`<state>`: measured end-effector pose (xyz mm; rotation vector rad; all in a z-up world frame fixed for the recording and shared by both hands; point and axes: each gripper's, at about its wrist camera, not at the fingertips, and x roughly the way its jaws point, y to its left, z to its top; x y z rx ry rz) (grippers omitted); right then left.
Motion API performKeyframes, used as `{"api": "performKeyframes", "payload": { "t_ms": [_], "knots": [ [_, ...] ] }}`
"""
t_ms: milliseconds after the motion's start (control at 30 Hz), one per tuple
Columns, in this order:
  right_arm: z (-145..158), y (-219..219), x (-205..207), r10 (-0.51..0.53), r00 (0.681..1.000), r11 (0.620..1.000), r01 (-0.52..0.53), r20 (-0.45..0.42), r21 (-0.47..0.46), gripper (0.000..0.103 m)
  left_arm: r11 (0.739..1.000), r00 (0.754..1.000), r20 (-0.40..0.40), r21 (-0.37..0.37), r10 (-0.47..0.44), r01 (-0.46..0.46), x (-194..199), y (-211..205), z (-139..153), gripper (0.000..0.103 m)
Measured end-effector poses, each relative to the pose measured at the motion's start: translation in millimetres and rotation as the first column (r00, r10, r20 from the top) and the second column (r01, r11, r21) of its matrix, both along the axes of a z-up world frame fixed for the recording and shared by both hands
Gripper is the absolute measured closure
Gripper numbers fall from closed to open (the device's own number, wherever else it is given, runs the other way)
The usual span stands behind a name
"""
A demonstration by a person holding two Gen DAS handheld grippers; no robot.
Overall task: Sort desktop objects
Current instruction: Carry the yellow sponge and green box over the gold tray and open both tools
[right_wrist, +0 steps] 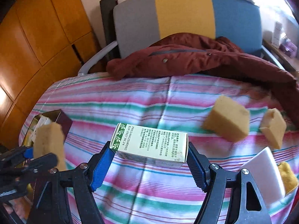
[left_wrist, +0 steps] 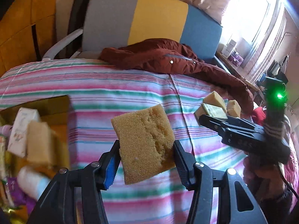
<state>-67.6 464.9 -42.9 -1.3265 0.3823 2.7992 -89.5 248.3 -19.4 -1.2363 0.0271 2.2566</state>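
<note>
My left gripper (left_wrist: 146, 145) is shut on a yellow sponge (left_wrist: 142, 130) and holds it above the striped bedspread (left_wrist: 112, 85). From the right wrist view the same gripper (right_wrist: 28, 156) and sponge (right_wrist: 49, 143) show at the left, near an open cardboard box (right_wrist: 56, 117). My right gripper (right_wrist: 149, 155) is shut on a white carton with a green band and printed text (right_wrist: 151, 141), gripping its two ends. In the left wrist view that gripper (left_wrist: 211, 115) hangs at the right with the carton (left_wrist: 214, 111).
The cardboard box (left_wrist: 56, 104) at the left holds a sponge (left_wrist: 40, 141), a white packet (left_wrist: 22, 130) and other items. Two loose sponges (right_wrist: 227, 120) (right_wrist: 273, 128) lie on the bedspread at the right, by a white block (right_wrist: 261, 169). A red jacket (right_wrist: 186, 56) and a chair (right_wrist: 186, 9) stand behind.
</note>
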Motion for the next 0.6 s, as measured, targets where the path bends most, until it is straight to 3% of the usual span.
{"api": "performKeyframes", "payload": {
  "t_ms": [367, 600],
  "knots": [
    [12.8, -77.3, 6.3, 0.133, 0.991, 0.99, -0.133, -0.008, -0.035, 0.027, 0.992, 0.992, -0.018, 0.017, 0.128, -0.128, 18.1, -101.1, 4.1, 0.048],
    [31.7, -153.5, 15.5, 0.284, 0.957, 0.958, -0.286, -0.057, -0.035, 0.027, 0.967, 0.967, -0.039, 0.036, 0.253, -0.251, 20.6, -175.2, 8.4, 0.048]
  ]
}}
